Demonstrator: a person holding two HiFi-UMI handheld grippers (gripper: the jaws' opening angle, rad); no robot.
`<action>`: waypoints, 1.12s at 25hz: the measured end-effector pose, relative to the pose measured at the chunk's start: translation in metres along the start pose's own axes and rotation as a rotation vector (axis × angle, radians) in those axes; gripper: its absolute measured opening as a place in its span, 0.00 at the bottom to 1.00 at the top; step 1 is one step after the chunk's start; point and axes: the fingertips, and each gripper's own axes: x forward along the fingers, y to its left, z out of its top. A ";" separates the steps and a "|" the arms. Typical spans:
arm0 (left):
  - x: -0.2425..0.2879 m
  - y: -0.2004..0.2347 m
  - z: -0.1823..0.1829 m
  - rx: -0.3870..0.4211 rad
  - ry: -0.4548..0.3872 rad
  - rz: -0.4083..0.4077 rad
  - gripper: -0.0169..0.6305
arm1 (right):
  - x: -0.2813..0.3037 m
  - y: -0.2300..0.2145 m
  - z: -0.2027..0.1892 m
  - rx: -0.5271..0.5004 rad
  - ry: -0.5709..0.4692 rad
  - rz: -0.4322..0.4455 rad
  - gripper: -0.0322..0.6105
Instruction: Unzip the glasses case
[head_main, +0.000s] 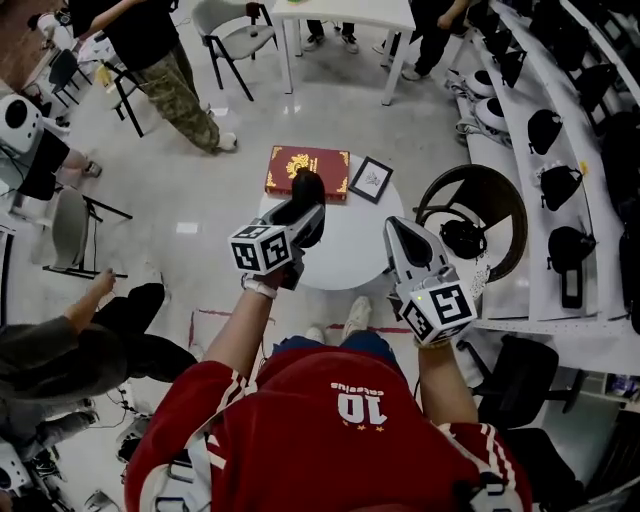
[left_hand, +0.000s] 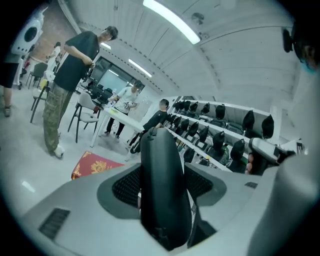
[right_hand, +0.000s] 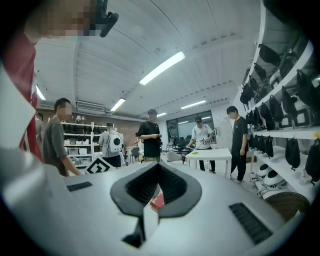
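Right tongs (right_hand: 159, 169) closed, pads meeting at the tips, nothing gripped. A red patch (right_hand: 156, 201) shows through the slit lower down. Beyond the tongs are standing people (right_hand: 149, 135), with a white worktop (right_hand: 212, 154) ahead-right. Shelves of black bags (right_hand: 280, 112) far right. Square marker (right_hand: 100, 165) just left. Ceiling light strip (right_hand: 161, 67) above.

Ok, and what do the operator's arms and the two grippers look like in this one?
Both grippers have broad light-grey jaws lined with dark ribbed pads. The left gripper and the right gripper each carry a white cube with black square markers. The person wears a red shirt with white-striped sleeves and a white 10; a white band circles the left wrist.
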 end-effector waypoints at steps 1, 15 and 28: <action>-0.007 -0.007 0.009 0.004 -0.022 -0.016 0.44 | -0.001 0.004 0.004 -0.005 -0.010 0.002 0.07; -0.114 -0.098 0.130 0.048 -0.355 -0.231 0.44 | -0.019 0.054 0.065 -0.117 -0.164 0.028 0.07; -0.152 -0.140 0.172 0.040 -0.439 -0.324 0.44 | -0.012 0.112 0.066 -0.262 -0.143 0.171 0.17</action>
